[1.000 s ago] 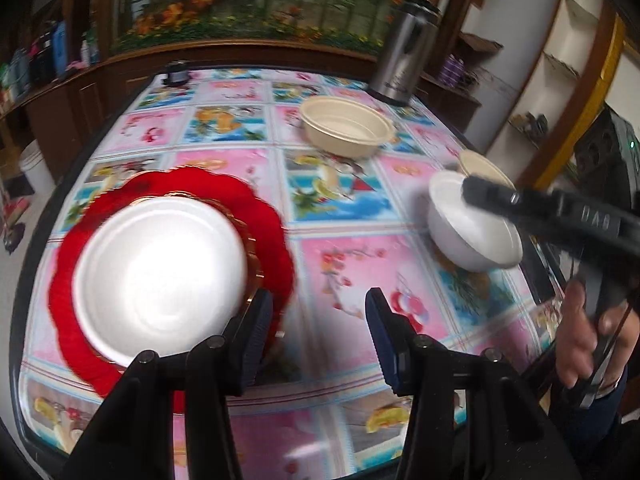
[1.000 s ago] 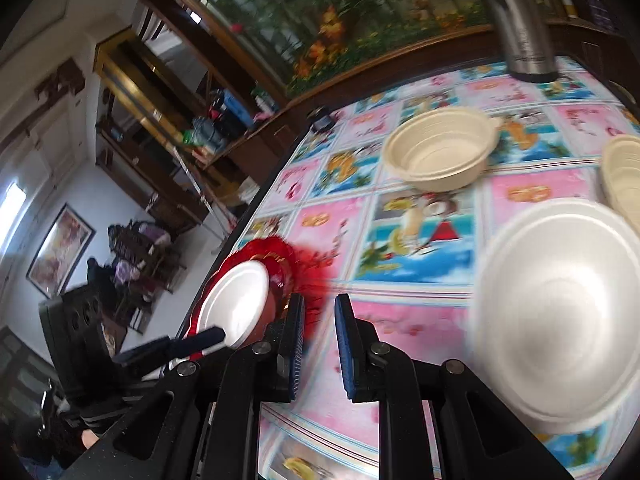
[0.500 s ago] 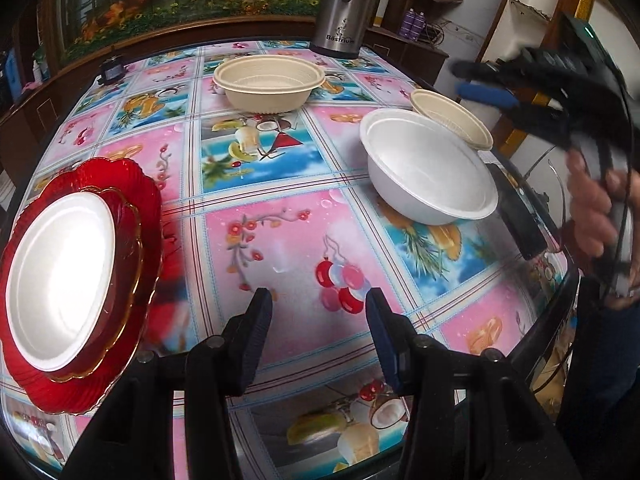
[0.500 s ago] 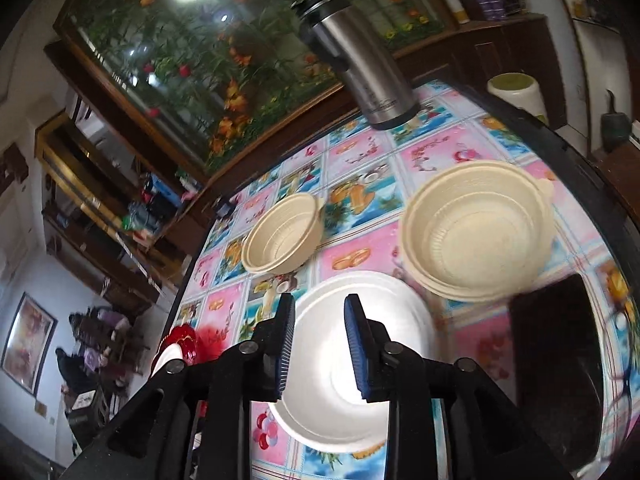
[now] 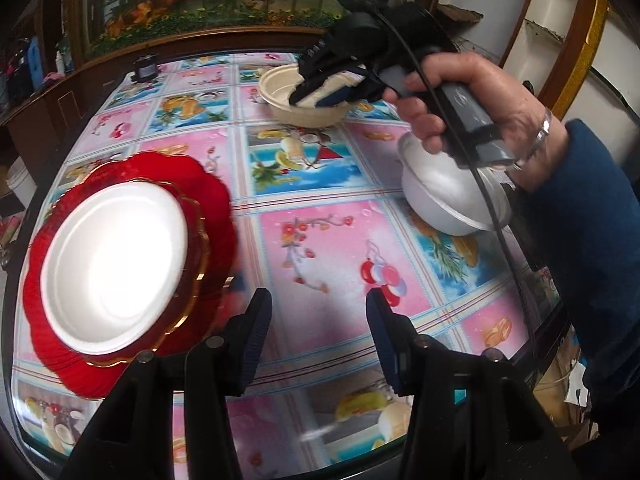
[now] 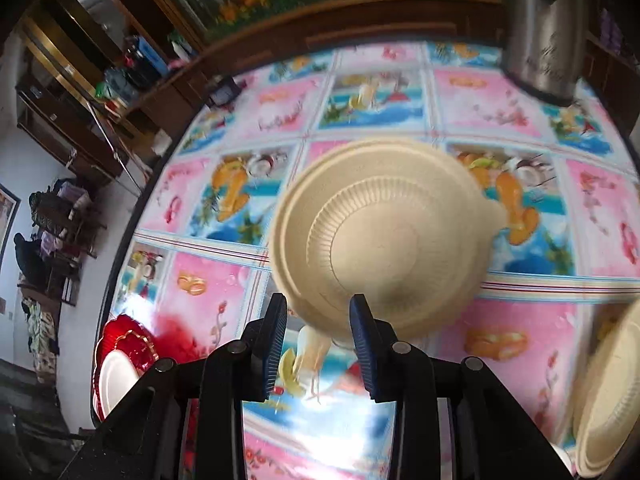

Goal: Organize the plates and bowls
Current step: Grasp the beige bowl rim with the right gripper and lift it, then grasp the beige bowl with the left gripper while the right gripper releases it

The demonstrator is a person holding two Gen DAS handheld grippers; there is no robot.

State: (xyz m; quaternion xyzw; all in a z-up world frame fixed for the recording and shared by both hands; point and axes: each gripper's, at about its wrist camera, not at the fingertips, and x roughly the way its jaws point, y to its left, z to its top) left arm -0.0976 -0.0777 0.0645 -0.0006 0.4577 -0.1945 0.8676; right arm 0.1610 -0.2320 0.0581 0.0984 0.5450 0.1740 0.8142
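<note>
A white plate lies on a stack of red scalloped plates at the table's left; the stack also shows in the right wrist view. A beige bowl sits mid-table, also in the left wrist view. My right gripper is open, its fingers straddling the bowl's near rim; in the left wrist view it reaches into that bowl. A white bowl sits to the right under the hand. A second beige bowl lies at the right edge. My left gripper is open and empty above the tablecloth.
A steel thermos stands at the far right of the table. A small dark object sits at the far left corner. The table with its patterned cloth is ringed by a dark edge; wooden cabinets and a flower planter stand behind.
My right gripper moved from above the white bowl to the far beige bowl and its fingers opened wider around the rim. My left gripper swung back left, bringing the plate stack into fuller view.
</note>
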